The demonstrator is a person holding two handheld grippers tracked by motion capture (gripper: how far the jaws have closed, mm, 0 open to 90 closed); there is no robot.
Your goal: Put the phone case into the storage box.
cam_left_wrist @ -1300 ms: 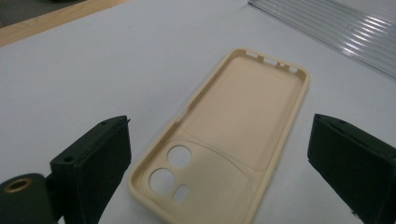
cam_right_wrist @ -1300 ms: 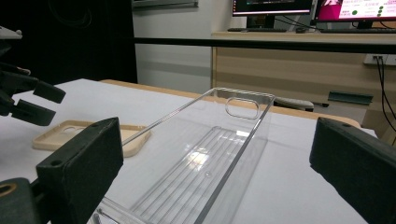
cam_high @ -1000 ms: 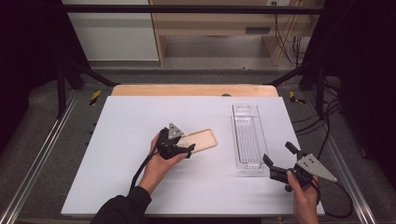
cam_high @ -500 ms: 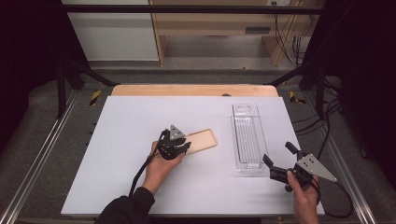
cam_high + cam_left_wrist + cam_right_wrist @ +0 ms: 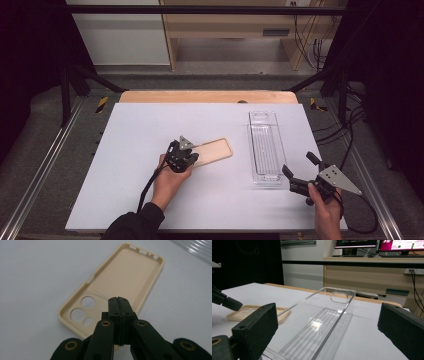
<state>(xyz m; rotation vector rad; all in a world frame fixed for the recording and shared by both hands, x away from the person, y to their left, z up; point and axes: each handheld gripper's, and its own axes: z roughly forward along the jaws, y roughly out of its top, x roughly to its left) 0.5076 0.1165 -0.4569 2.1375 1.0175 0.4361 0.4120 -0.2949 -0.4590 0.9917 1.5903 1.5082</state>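
Left gripper (image 5: 119,315), jaws pressed together over the beige soft phone case (image 5: 117,287); grip unclear. Right gripper (image 5: 300,176), jaws wide, fronts the clear plastic tray (image 5: 265,147), likely to steady it.

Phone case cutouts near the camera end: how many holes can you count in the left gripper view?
3 in the phone case: a round hole, a second round hole below-left of it, and a small oval slot beside the shut left gripper.

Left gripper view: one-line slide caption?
Left hand-held gripper, jaws closed, over the camera-cutout end of a beige phone case lying inside-up on the white table.
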